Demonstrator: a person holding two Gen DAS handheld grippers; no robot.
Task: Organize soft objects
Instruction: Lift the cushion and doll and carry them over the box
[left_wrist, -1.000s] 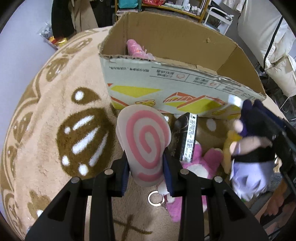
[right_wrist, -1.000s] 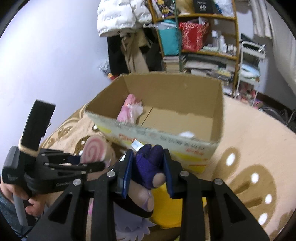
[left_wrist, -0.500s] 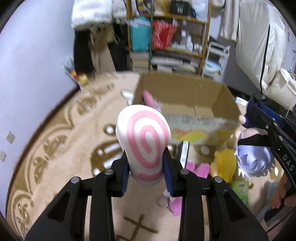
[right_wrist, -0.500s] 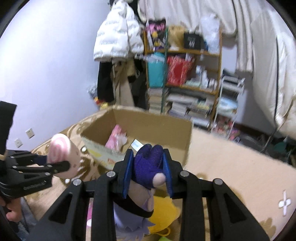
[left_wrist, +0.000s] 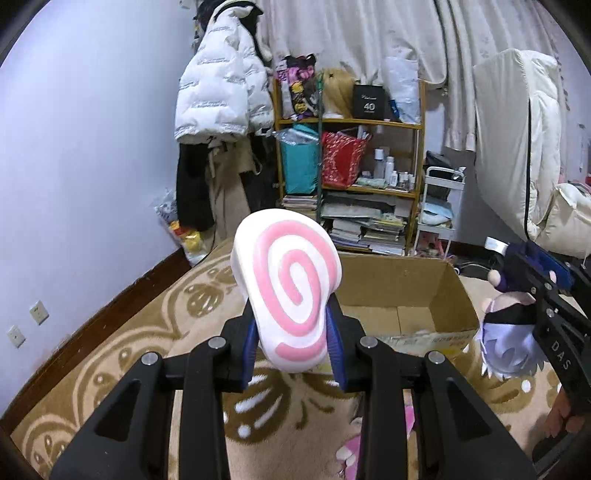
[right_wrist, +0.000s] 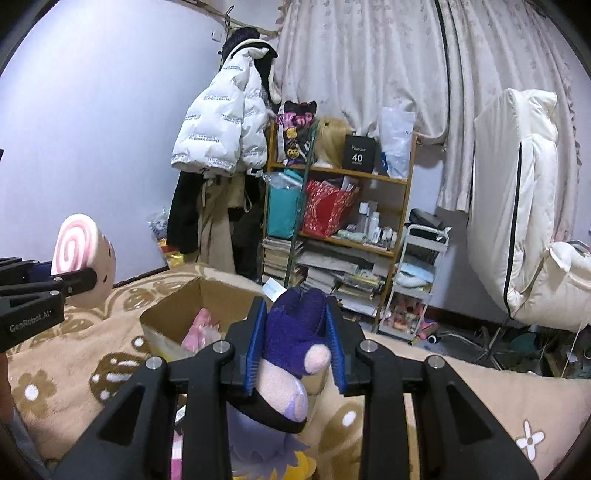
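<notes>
Bedroom floor, covered by a beige rug (left_wrist: 122, 354) with brown flower motifs; lilac wall at left, a cluttered wooden shelf (left_wrist: 351, 184) and pale curtains behind. Working left to right in the left wrist view: the left gripper (left_wrist: 291, 354) was clamped on a spiral-patterned plush (left_wrist: 288, 280), white with a pink swirl, its blue pads pressing the lower sides so that most of the toy stood above the jaws. Beyond and slightly right of it sat the open cardboard box (left_wrist: 450, 295), mouth up, on the rug. Further right, the right gripper (left_wrist: 532, 280) was closed on a purple-haired plush doll (left_wrist: 509, 332), which hung head down below the jaws, held by its dark purple end. The right wrist view confirmed that grip: pads (right_wrist: 255, 354) tight on the doll's purple part, body dangling beneath. In that view a pink plush (right_wrist: 201, 328) already lay inside the box, near its left wall. Judged step: transport, both toys lifted clear of the rug and short of the box. Next move probably calls for carrying each gripper forward until its toy is over the box opening, lowering past the rim, then releasing. Dangling doll may catch the near wall if brought in low. More soft toys remained on the rug at the bottom edge, too clipped to identify.
</notes>
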